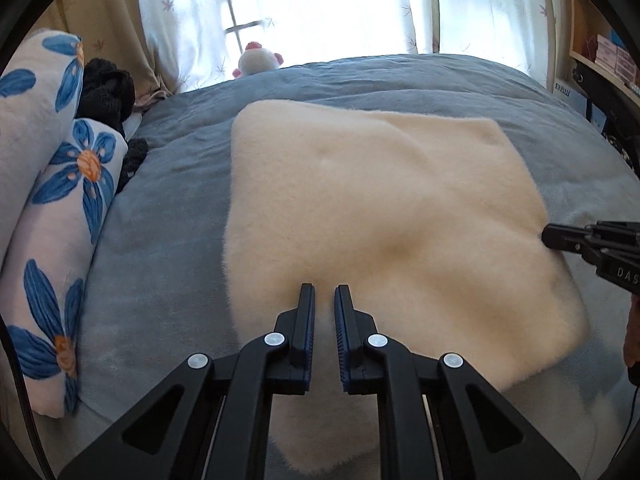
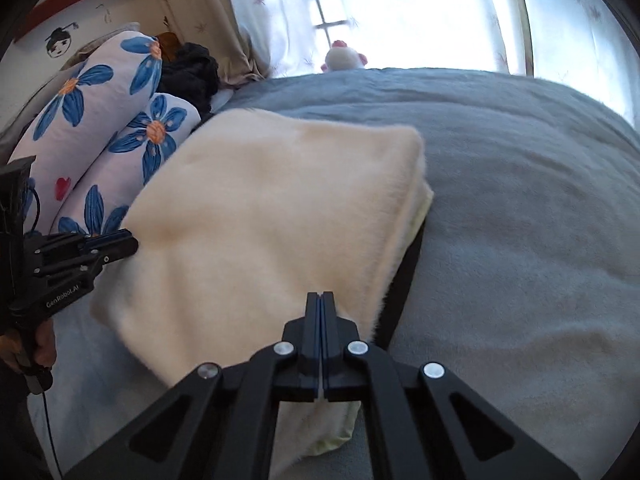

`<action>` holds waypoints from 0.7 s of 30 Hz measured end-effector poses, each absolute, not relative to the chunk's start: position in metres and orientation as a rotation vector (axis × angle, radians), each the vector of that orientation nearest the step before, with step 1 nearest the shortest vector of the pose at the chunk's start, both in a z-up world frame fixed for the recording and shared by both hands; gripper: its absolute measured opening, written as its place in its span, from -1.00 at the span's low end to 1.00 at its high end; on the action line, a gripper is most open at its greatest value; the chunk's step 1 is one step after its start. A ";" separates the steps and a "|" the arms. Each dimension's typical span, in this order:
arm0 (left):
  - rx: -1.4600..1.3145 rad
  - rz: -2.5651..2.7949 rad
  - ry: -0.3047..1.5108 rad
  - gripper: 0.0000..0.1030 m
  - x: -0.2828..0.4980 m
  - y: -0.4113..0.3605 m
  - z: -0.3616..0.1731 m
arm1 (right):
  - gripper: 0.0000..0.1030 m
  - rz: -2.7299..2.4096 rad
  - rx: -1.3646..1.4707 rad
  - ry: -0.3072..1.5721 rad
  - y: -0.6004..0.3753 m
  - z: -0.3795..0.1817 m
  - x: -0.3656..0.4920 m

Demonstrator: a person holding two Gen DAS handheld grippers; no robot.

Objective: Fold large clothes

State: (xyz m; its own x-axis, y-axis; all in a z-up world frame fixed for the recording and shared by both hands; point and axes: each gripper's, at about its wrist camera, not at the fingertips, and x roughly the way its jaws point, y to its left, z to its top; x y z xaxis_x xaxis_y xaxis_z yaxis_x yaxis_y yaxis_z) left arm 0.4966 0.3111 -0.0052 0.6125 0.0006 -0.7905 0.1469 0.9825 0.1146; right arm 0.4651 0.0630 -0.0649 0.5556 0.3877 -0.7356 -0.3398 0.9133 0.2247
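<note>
1. The cream fleece garment (image 1: 380,216) lies folded into a thick, fuzzy square in the middle of the bed (image 1: 168,208).
2. The left gripper (image 1: 323,292) is nearly closed and holds nothing.
3. The right gripper (image 2: 320,300) is fully closed and empty, above the near edge of the garment.

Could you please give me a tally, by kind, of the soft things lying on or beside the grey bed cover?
Cream fleece garments, folded: 1
Blue-flowered pillows: 2
Black fuzzy bundles: 1
Plush toys, white and pink: 1
Total: 5
</note>
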 end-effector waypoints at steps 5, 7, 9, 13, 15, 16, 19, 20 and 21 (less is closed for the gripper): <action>0.143 -0.069 0.911 -0.81 0.496 0.313 -0.002 | -1.00 0.397 0.033 0.892 0.070 -0.058 0.463; 0.124 -0.077 0.910 -0.68 0.492 0.311 0.004 | -1.00 0.409 0.048 0.888 0.070 -0.051 0.460; 0.123 -0.067 0.907 -0.31 0.484 0.307 0.011 | -0.96 0.444 0.089 0.889 0.066 -0.042 0.453; 0.142 -0.055 0.866 0.33 0.461 0.295 0.033 | -0.95 0.451 0.099 0.899 0.061 -0.019 0.432; 0.147 -0.058 0.863 0.33 0.450 0.289 0.047 | -0.95 0.447 0.099 0.900 0.057 -0.005 0.420; 0.140 -0.060 0.863 0.34 0.443 0.286 0.054 | -0.95 0.444 0.099 0.904 0.055 0.002 0.414; 0.110 -0.047 0.862 0.53 0.426 0.278 0.073 | -0.95 0.424 0.090 0.917 0.047 0.026 0.394; 0.100 -0.042 0.863 0.54 0.419 0.275 0.080 | -0.95 0.420 0.083 0.917 0.044 0.035 0.386; 0.087 -0.039 0.867 0.54 0.412 0.270 0.087 | -0.95 0.413 0.073 0.920 0.041 0.043 0.377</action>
State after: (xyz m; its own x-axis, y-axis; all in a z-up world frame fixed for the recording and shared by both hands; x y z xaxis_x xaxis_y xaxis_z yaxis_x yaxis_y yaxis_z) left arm 0.4119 0.2704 0.0868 0.6469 0.0008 -0.7626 0.0696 0.9958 0.0601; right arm 0.3767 0.0410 0.0434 0.5337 0.3766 -0.7572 -0.3152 0.9194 0.2351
